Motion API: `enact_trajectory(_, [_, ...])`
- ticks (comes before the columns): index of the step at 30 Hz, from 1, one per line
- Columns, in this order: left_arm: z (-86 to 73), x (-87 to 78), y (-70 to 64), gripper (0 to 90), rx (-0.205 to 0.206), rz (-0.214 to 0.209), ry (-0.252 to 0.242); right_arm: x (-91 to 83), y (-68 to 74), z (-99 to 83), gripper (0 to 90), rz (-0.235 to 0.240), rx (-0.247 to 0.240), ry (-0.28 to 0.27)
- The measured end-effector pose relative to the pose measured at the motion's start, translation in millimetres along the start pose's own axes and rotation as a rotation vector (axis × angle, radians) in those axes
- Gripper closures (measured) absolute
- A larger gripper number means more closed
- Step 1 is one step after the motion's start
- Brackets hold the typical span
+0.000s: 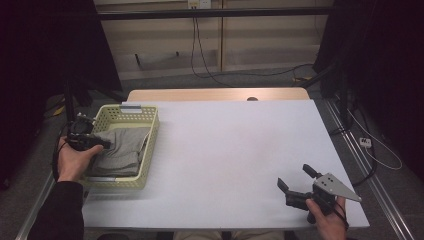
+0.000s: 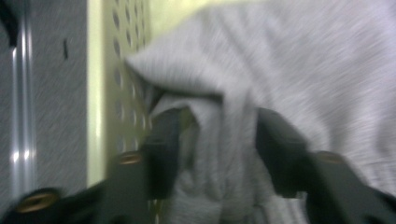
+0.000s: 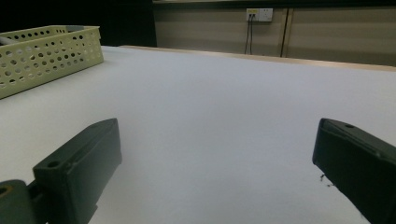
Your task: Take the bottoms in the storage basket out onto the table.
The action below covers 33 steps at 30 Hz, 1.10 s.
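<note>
The grey cloth [image 1: 121, 149] lies folded inside the pale yellow basket [image 1: 150, 145], which stands at the left side of the white table [image 1: 230, 155], near the table's left edge. The cloth covers most of the basket floor, and its left part rises a little toward your left gripper [image 1: 102, 144].

Your left gripper reaches over the left wall of the basket, and your left hand [image 1: 75, 160] holds it from outside the basket. In the left gripper view, a bunched fold of the grey cloth [image 2: 219, 154] sits between the two black jaws. The jaws stand partly apart, one on each side of this fold, and both seem to touch the fabric. This view is blurred, so you cannot be sure how firmly they press it. The perforated basket wall [image 2: 126, 70] is just to the left of the fold.

Your right gripper [image 1: 296, 183] is well apart from the basket, at the near right corner of the table, held by your right hand [image 1: 327, 220]. Its jaws are spread wide, with nothing between them except bare table surface [image 3: 215, 121]. In the right gripper view the basket [image 3: 46, 56] appears far off, at the upper left.
</note>
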<state>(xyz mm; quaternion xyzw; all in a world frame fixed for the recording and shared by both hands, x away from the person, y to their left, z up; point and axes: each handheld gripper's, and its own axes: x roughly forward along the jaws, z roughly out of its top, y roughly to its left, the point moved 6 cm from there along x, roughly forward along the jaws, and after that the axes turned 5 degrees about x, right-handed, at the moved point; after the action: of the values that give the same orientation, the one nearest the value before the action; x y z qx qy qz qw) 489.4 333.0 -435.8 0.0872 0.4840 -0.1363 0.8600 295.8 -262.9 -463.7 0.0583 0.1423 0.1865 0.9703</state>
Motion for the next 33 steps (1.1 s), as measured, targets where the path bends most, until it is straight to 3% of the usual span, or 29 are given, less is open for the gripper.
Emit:
enact_trajectory(6, [19.6,-15.2,-8.5,39.5,-0.001,-0.05,-0.137,0.3,0.8,0.0,0.9,0.0,0.001,0.002])
enact_trajectory(8, [22.4,-8.9,-13.3,40.5,0.012,-0.043,-0.124,0.2,0.8,0.0,0.9,0.001,0.002,0.0])
enact_trajectory(10, [24.7,-1.4,-16.7,50.8,0.041,-0.042,-0.136,0.3,0.6,-0.1,0.9,0.002,0.002,0.001])
enact_trajectory(12, [24.5,6.9,-18.2,56.8,0.046,-0.041,-0.118,0.1,0.5,-0.1,0.9,0.003,0.002,0.0])
enact_trajectory(13, [22.8,12.2,-18.7,61.7,0.044,-0.047,-0.086,0.2,0.2,-0.1,0.9,0.003,0.001,0.0])
enact_trajectory(16, [17.7,23.6,-15.6,78.4,0.06,-0.007,-0.043,0.0,0.1,-0.1,0.9,0.003,0.002,0.001])
enact_trajectory(18, [13.6,27.4,-11.9,83.8,0.036,-0.005,-0.019,-0.5,-0.1,-0.3,0.9,0.003,-0.001,0.002])
enact_trajectory(19, [11.7,28.9,-8.3,85.8,0.024,0.019,-0.002,-0.4,-0.3,-0.4,0.9,0.002,-0.001,0.003])
enact_trajectory(22, [7.4,34.4,-1.7,85.4,-0.003,0.045,0.028,-0.5,-0.1,-0.4,0.9,0.001,-0.002,0.002])
enact_trajectory(24, [4.3,40.4,-0.2,81.2,0.018,0.06,0.078,-0.2,0.1,-0.5,0.9,0.001,-0.003,0.003])
enact_trajectory(27, [1.7,49.2,2.5,79.2,0.016,0.071,0.105,0.0,0.2,-0.4,0.9,0.001,-0.003,0.003])
enact_trajectory(33, [4.7,54.1,2.3,79.2,0.016,0.065,0.1,-0.5,-0.1,-0.5,0.9,0.003,-0.002,0.002])
